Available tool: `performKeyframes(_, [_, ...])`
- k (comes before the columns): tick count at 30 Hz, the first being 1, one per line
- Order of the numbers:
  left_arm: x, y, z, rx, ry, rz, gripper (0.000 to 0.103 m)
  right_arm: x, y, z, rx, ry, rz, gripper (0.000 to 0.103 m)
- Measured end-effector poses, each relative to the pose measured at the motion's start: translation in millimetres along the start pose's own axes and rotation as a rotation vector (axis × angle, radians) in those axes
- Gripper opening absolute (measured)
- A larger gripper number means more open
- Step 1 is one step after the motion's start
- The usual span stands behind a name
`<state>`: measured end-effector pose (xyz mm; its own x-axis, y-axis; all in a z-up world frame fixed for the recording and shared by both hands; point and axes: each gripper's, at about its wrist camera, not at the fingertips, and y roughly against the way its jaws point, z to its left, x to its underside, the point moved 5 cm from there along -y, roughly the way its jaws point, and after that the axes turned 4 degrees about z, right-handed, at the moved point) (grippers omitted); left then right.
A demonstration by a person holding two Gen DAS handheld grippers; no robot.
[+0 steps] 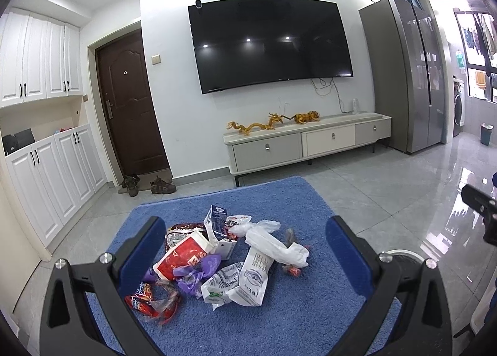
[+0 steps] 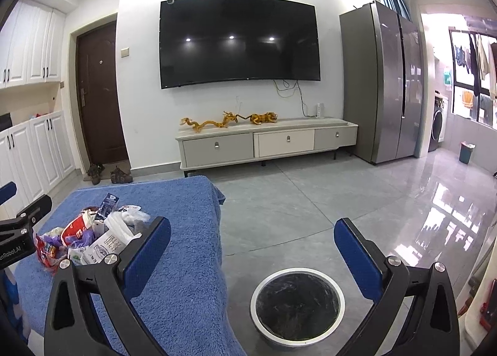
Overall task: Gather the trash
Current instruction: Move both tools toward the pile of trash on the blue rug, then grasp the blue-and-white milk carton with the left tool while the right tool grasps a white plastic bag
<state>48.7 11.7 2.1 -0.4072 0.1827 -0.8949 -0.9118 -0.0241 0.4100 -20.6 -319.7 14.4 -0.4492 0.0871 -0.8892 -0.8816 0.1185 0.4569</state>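
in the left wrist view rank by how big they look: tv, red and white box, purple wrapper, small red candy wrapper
1. tv
2. red and white box, though it sits much nearer the camera
3. purple wrapper
4. small red candy wrapper

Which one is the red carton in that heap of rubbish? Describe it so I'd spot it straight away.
Find the blue cloth covering the table in front of the wall TV. The rubbish lies piled on it, and the red carton sits at the heap's left side, just above the purple wrapper. It is the only boxy piece, red with white sides; its neighbours are crumpled bags and wrappers.
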Motion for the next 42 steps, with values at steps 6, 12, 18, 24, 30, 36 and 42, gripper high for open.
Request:
performKeyframes(6, [-4, 0, 1, -0.009, -0.003, -0.008, 0.103, -1, -6, -6, 0.004, -0.015, 0.015, 0.103])
performKeyframes(12, [-10, -4, 6, -0.013, 0.006, -0.017, 0.103, -4, -10, -8, 0.002, -0.011, 0.011, 0.103])
performKeyframes(18, [-9, -19, 15, 0.000, 0.029, 0.004, 0.103, -6, -19, -9, 0.001, -0.007, 0.013, 0.103])
performKeyframes(24, [-1, -43, 41, 0.036, 0.036, 0.055, 0.103, -4, -33, -3, -0.044, 0.007, 0.060, 0.095])
performKeyframes(30, [25, -75, 60, 0.150, 0.017, 0.200, 0.102, -4, -62, 15, -0.118, 0.045, 0.120, 0.080])
performKeyframes(36, [53, -103, 43, 0.336, -0.002, 0.351, 0.081, 2, -96, 59, -0.282, 0.125, 0.209, 0.066])
performKeyframes(42, [70, -134, 24, 0.450, -0.010, 0.455, 0.061, 12, -129, 118, -0.494, 0.192, 0.317, 0.038])
